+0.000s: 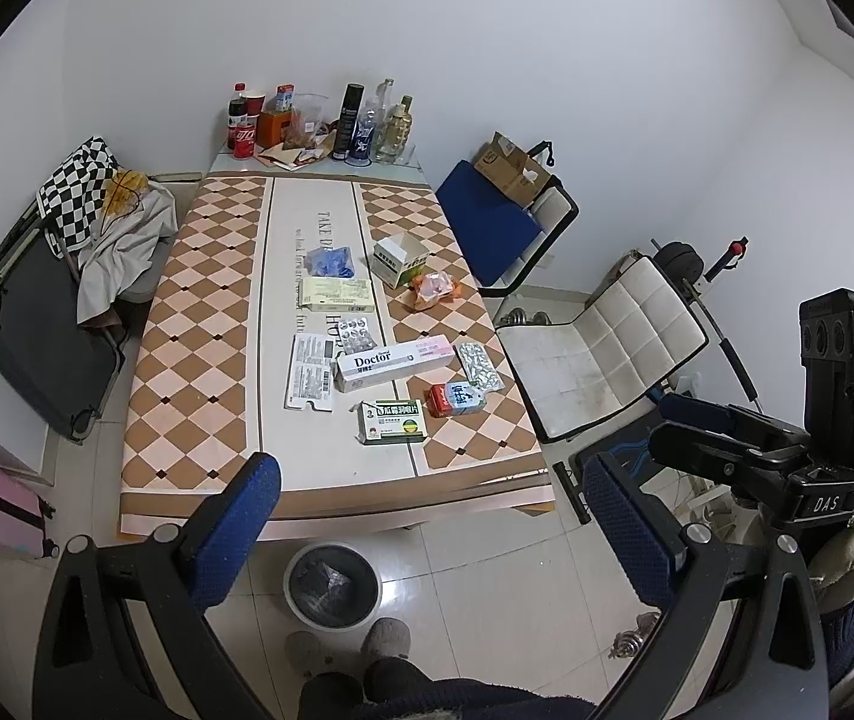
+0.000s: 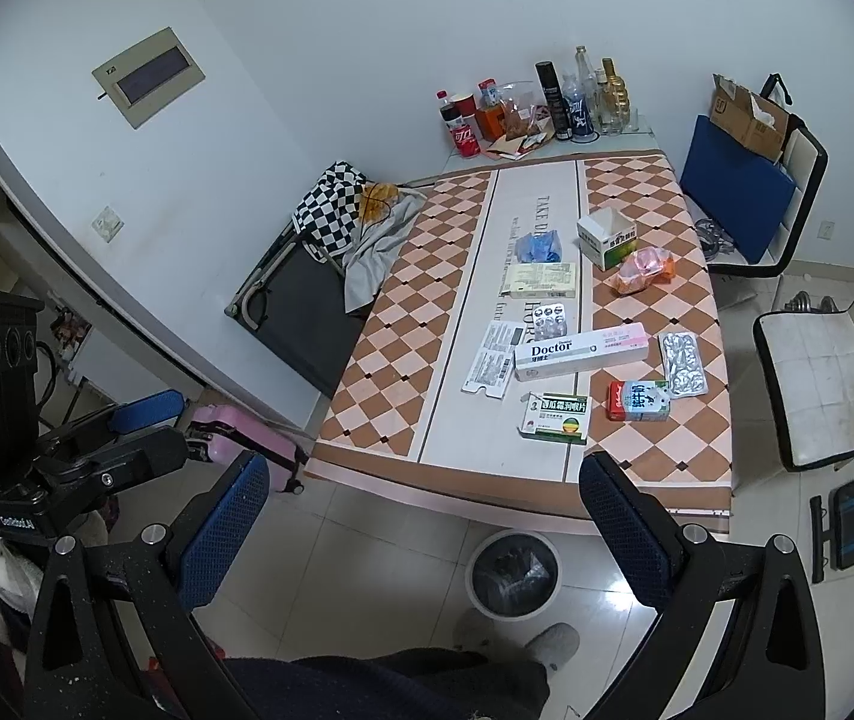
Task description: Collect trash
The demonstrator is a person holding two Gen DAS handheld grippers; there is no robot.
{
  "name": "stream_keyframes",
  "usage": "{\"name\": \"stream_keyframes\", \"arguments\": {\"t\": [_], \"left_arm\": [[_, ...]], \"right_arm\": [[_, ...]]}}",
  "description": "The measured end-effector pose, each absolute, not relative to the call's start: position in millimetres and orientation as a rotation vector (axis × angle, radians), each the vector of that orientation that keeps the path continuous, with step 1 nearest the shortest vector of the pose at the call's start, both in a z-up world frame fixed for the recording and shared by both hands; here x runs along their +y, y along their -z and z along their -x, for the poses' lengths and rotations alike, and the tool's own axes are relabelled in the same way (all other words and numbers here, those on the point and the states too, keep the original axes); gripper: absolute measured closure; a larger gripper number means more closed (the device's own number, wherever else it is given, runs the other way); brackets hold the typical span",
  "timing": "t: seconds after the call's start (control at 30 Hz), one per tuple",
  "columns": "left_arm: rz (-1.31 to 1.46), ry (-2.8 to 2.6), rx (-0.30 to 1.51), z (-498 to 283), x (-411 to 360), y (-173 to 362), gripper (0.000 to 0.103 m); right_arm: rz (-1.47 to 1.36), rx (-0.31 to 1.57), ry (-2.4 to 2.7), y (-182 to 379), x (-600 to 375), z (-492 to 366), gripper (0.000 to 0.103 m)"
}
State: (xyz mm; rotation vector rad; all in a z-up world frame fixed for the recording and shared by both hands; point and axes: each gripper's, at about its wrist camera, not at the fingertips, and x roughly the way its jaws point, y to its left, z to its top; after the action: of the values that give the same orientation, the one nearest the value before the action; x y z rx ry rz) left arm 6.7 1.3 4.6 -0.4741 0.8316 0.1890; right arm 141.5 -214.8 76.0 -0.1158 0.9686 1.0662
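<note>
Both tools, left [image 1: 427,534] & right [image 2: 424,531], wide, empty. Blister packs [image 1: 478,365] flat, prob. slip; bin [image 1: 332,584] below worktop [image 1: 187,324].

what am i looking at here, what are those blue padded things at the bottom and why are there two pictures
No robot: a person holds a two-finger gripper in each hand, each with a fisheye camera looking along its fingers. One picture is from the left gripper, the other from the right gripper. The blue pads are fingers. Both grippers are open and hold nothing. The table carries trash: a Doctor box, a green box, a milk carton, pill blisters. A bin waits on the floor.
</note>
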Motion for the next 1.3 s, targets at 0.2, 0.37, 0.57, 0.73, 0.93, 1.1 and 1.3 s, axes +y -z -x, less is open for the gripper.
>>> {"name": "stream_keyframes", "arguments": {"t": [0.2, 0.37, 0.57, 0.73, 0.93, 1.1, 1.3], "left_arm": [[0.470, -0.186, 0.827, 6.0, 2.5, -0.9, 0.000], [0.472, -0.186, 0.831, 10.5, 4.0, 0.4, 0.000], [0.469, -0.184, 0.829, 9.0, 2.0, -1.0, 0.000], [0.472, -0.189, 0.830, 3.4, 1.3, -0.3, 0.000], [0.472, -0.188, 0.831, 3.7, 1.2, 0.6, 0.000], [0.472, -0.185, 0.831, 4.2, 0.9, 0.9, 0.000], [0.460, -0.203, 0.830, 4.1, 2.8, 3.8, 0.000]], "right_arm": [[0.115, 0.968, -1.067, -75.4, -214.8, -141.4, 0.000], [0.115, 0.968, -1.067, -75.2, -215.3, -141.7, 0.000], [0.115, 0.969, -1.068, -74.5, -215.2, -140.6, 0.000], [0.121, 0.973, -1.068, -71.2, -216.1, -138.0, 0.000], [0.127, 0.973, -1.071, -68.2, -215.1, -135.9, 0.000], [0.125, 0.974, -1.071, -68.1, -214.9, -135.7, 0.000], [0.107, 0.975, -1.057, -64.0, -210.2, -133.4, 0.000]]}}
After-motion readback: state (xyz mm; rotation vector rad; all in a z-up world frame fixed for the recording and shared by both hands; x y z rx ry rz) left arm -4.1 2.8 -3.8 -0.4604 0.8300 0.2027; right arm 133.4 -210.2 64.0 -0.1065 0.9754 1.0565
